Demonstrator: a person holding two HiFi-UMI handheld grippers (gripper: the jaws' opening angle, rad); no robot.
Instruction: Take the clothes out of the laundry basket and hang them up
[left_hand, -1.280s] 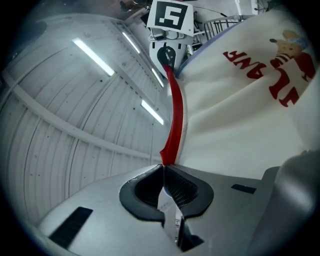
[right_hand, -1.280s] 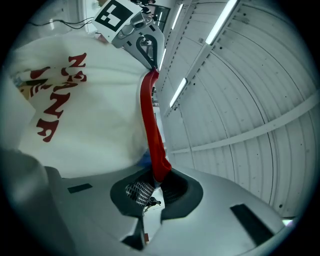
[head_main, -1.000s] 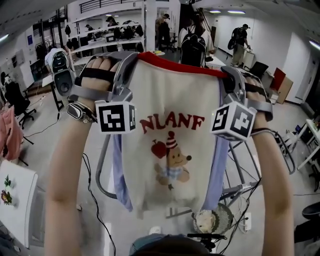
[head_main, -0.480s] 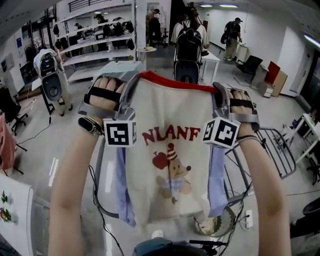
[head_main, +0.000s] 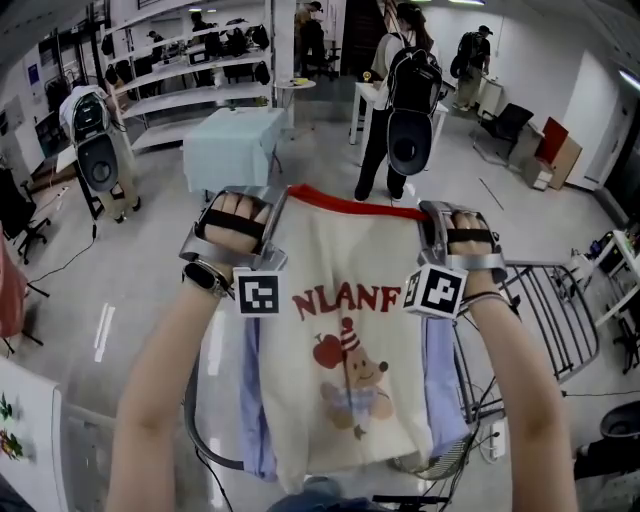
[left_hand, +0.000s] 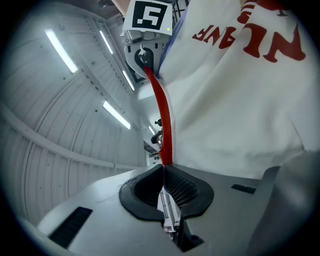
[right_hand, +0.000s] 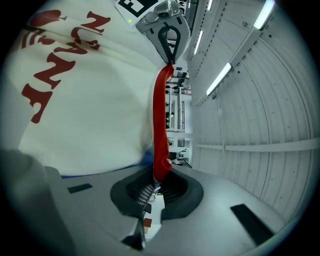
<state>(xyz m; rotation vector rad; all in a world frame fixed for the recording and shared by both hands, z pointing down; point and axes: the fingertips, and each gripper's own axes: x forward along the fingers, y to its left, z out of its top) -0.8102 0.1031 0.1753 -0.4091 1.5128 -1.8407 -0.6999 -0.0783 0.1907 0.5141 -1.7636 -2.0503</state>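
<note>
One stretched shirt partly hides metal rack.

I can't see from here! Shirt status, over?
Both shut: left gripper, right gripper, on the red collar. The white shirt hangs spread between them. A metal rack below, right.

shirt: cream, red collar, red lettering, cartoon print | sleeves: pale blue

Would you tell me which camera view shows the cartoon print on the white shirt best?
The head view: the whole shirt hangs flat, with the cartoon animal under its red lettering. Both gripper views show only slanted lettering and the red neckline pinched in shut jaws; the cartoon is cut off.
</note>
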